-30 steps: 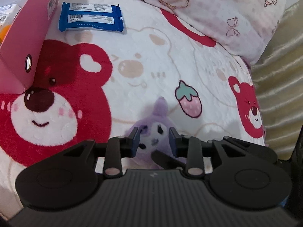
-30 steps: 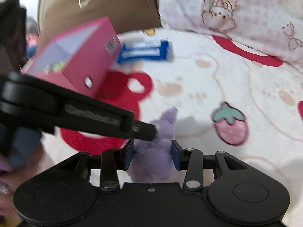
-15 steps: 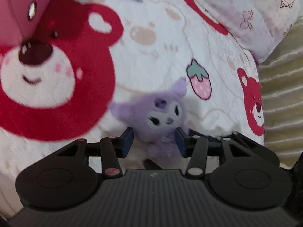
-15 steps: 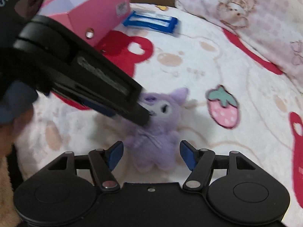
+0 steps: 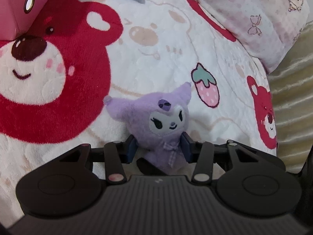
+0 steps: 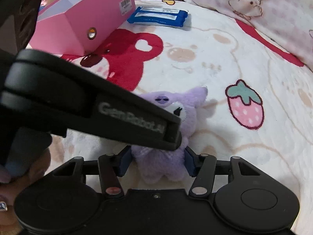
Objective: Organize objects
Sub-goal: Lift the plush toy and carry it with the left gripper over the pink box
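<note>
Plush toy (image 5: 164, 125), small and purple, lies on the bed blanket (image 5: 156, 58) near a printed strawberry (image 5: 207, 90), face up, its long axis running from the feet at the near edge of both views to the ears at the far side, head tipped slightly toward the strawberry. Left gripper (image 5: 159, 148) straddles the toy's neck and chest; its fingers (image 5: 131, 149) are closing and appear to touch the fur on both sides, though a firm clamp cannot be confirmed. Right gripper (image 6: 156, 161) straddles the lower body; its fingers (image 6: 123, 161) are also closing, with the toy between them and the pads at or just short of the plush. In the right wrist view the left gripper crosses over the toy's face. Step in hand, as judged: securing the toy for pick-up. Next move calls for one secure grip, release by the other hand, then a lift toward the open pink box (image 6: 86, 23), which stands well apart at the far left with a blue packet of wipes (image 6: 158, 16) just beside it. Soft fur may slip under a partial grip.
</note>
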Demonstrator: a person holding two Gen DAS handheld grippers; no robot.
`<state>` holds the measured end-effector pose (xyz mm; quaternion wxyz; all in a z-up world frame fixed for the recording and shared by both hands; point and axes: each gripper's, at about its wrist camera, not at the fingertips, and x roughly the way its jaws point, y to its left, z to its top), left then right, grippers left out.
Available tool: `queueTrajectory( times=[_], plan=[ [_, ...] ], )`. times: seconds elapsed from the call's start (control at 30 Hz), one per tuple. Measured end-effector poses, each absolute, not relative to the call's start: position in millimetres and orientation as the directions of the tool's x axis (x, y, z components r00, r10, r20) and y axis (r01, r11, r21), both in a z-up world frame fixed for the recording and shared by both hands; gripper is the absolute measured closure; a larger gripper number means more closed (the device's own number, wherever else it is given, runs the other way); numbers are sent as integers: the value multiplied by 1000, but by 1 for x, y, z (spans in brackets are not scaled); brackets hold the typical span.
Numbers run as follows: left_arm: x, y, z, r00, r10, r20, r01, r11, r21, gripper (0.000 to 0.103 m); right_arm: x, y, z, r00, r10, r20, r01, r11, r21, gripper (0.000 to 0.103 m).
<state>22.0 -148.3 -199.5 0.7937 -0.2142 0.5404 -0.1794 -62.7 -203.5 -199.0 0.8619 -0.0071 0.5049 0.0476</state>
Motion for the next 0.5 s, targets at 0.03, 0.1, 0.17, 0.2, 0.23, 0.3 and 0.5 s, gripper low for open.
queueTrajectory(
  times=[0.03,0.1,0.17,0.2,0.23,0.3,0.5],
  plan=[
    [21,-148,-198,356,-518,-778,56,843,-535,60,-62,-205,-198,489,78,-869,-80,996,45,46],
    [18,-146,-192,373,-516,-771,69,844,-532,61,-65,-207,-194,508,91,-856,-71,995,64,47],
    [14,-144,-182,390,-512,-765,82,847,-525,62,-69,-206,-188,531,100,-842,-72,995,73,47],
    [12,-143,-177,399,-511,-761,86,847,-524,63,-70,-205,-186,541,99,-835,-71,995,72,47],
    [10,-142,-173,406,-513,-757,90,846,-525,63,-72,-203,-182,552,97,-828,-69,995,70,47],
    [4,-140,-165,413,-519,-748,95,841,-532,66,-76,-201,-174,571,100,-815,-55,995,83,47],
    [-15,-131,-138,451,-483,-750,121,866,-485,66,-82,-189,-156,591,146,-793,-42,988,150,47]
  ],
)
